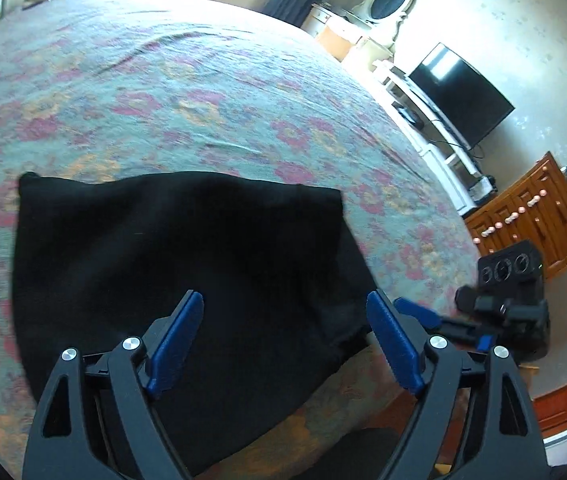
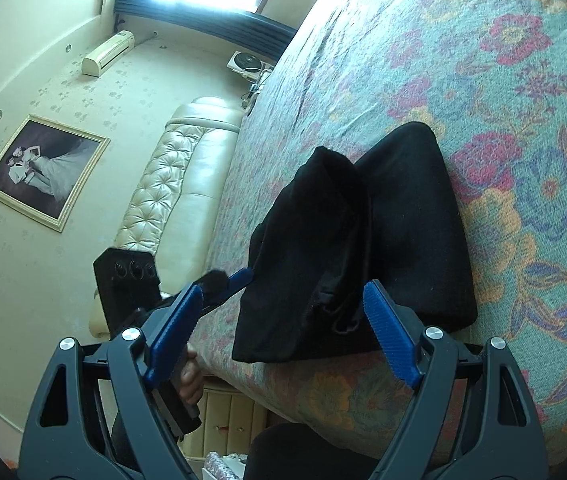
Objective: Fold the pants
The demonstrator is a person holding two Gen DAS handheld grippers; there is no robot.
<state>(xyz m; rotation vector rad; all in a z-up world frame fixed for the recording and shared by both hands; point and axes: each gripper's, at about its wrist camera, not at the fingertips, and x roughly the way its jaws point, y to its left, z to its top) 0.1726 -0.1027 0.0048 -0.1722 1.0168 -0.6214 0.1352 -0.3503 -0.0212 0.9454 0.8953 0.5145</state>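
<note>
The black pants [image 1: 187, 264] lie folded into a thick rectangular bundle on the floral bedspread [image 1: 163, 100], near the bed's front edge. In the right wrist view the pants [image 2: 363, 240] show stacked folded layers. My left gripper [image 1: 287, 340] is open and empty, hovering just above the bundle's near edge. My right gripper [image 2: 279, 328] is open and empty, at the bundle's near end by the bed edge. The right gripper also shows in the left wrist view [image 1: 499, 308], off the bundle's right side. The left gripper appears in the right wrist view [image 2: 219, 284], at the bundle's left.
The bed's front edge [image 2: 323, 392] runs close below both grippers. A television [image 1: 459, 96] on a white stand and a wooden dresser [image 1: 531, 216] stand by the wall. A cream tufted headboard [image 2: 179, 176] lies beyond the bed.
</note>
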